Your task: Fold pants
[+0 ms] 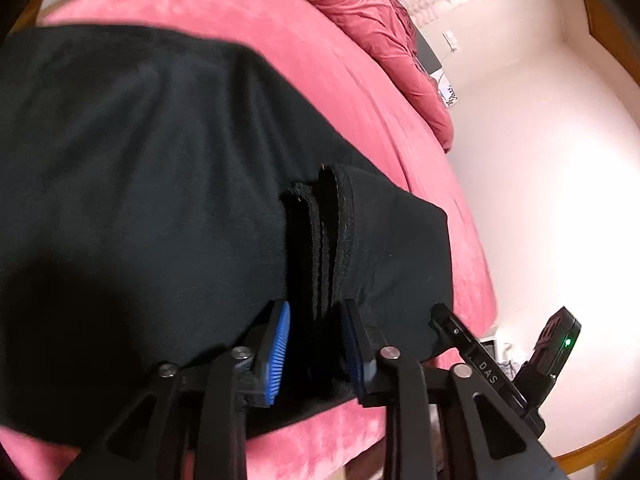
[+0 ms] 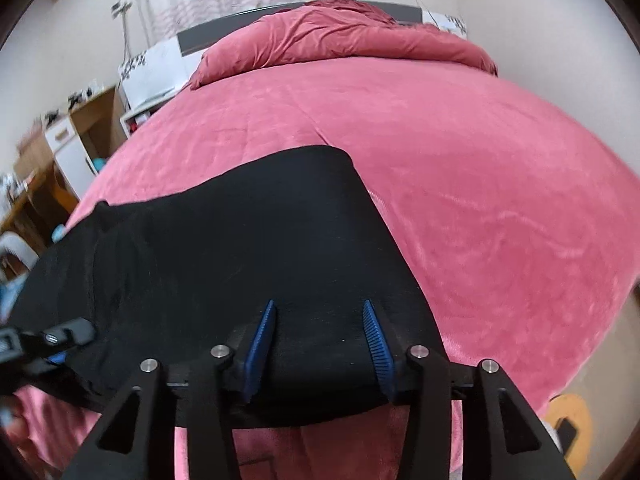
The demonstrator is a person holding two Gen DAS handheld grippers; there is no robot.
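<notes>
Black pants (image 1: pixel 140 200) lie flat on the pink bed near its front edge; they also show in the right wrist view (image 2: pixel 240 240). My left gripper (image 1: pixel 316 344) is shut on a stack of hem layers (image 1: pixel 324 240) that stands up between its blue pads. My right gripper (image 2: pixel 320 340) is open, its fingers apart over the pants' near edge, holding nothing. The other gripper shows at the right of the left wrist view (image 1: pixel 500 372), and at the left edge of the right wrist view (image 2: pixel 48 340).
The pink bedspread (image 2: pixel 460 200) covers the bed, with a bunched pink duvet (image 2: pixel 340 36) at the headboard. Wooden shelves and a white cabinet (image 2: pixel 72 148) stand to the left of the bed. Pale floor (image 1: pixel 560 200) lies beside the bed.
</notes>
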